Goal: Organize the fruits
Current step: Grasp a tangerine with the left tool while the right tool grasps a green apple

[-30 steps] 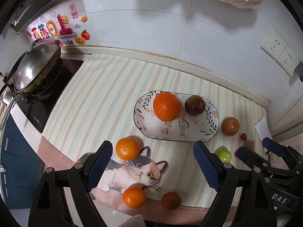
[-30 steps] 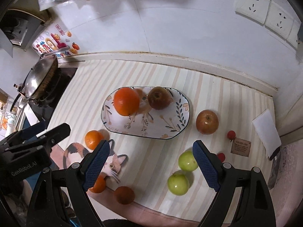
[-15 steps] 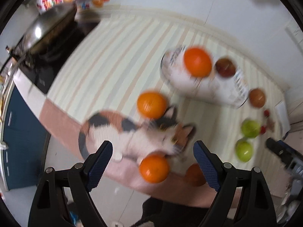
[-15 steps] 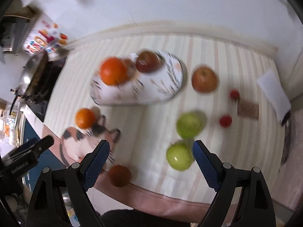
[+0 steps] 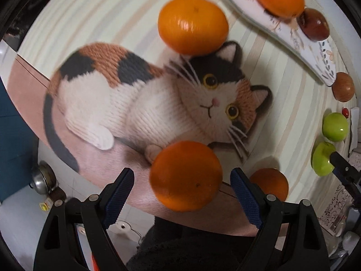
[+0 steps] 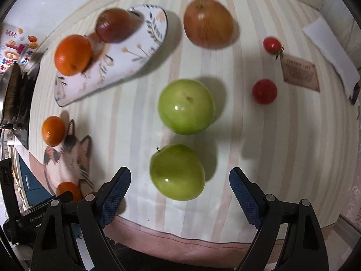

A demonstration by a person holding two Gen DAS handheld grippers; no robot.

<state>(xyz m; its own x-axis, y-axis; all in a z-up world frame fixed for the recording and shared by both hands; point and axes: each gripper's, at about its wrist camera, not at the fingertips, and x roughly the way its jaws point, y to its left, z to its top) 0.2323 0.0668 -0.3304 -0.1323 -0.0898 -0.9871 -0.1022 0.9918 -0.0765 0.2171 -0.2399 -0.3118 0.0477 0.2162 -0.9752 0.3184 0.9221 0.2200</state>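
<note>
My left gripper is open, its fingers on either side of an orange at the mat's near edge, not touching it. A second orange lies above the cat picture; a third sits to the right. My right gripper is open around a green apple. A second green apple lies just beyond it. The patterned plate holds an orange and a dark red fruit. A red apple lies right of the plate.
Two small red tomatoes and a brown card lie at the right, with a white paper beyond. A wok on the stove stands at the far left. The counter edge runs just below both grippers.
Both grippers have dropped low and close to the mat. The left now frames the near orange, the right frames the near green apple. Both stayed open.
</note>
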